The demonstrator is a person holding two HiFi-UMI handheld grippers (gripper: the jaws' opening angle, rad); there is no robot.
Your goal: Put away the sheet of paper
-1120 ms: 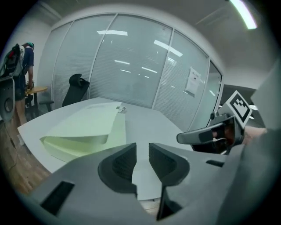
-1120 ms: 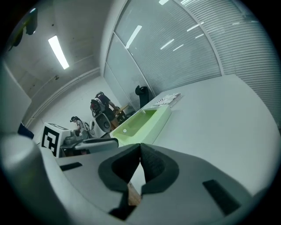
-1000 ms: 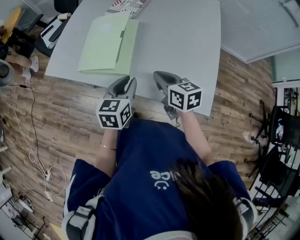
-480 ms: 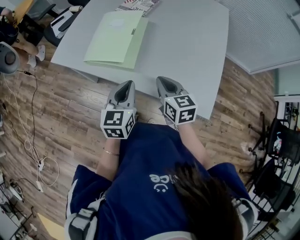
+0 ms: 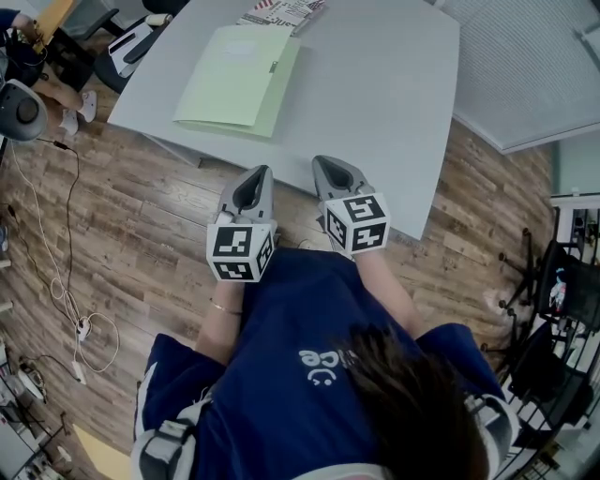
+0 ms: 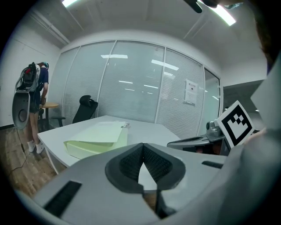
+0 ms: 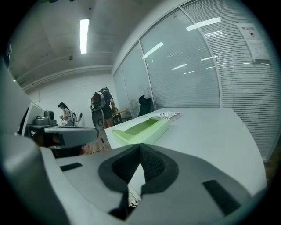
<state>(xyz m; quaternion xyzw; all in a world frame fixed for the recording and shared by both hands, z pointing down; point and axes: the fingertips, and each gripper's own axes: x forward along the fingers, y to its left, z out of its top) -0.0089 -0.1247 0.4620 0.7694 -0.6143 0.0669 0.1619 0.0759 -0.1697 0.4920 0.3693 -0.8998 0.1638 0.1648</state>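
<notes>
A pale green folder [image 5: 239,80] lies closed on the far left part of the white table [image 5: 375,94]; it also shows in the left gripper view [image 6: 96,138] and the right gripper view [image 7: 140,129]. A small clip sits at its right edge. No loose sheet of paper is visible. My left gripper [image 5: 253,178] is shut and empty, held off the table's near edge. My right gripper [image 5: 328,171] hangs beside it, also shut with nothing between the pads. Both point toward the table, well short of the folder.
A printed sheet with red and black marks [image 5: 281,11] lies at the table's far edge. Office chairs [image 5: 131,42] stand at the far left, cables [image 5: 75,319] trail on the wood floor, and people [image 7: 101,110] stand in the background. Glass walls with blinds enclose the room.
Both grippers have drawn back from the table's near edge toward my body. The left gripper's jaws have come together with nothing in them.
</notes>
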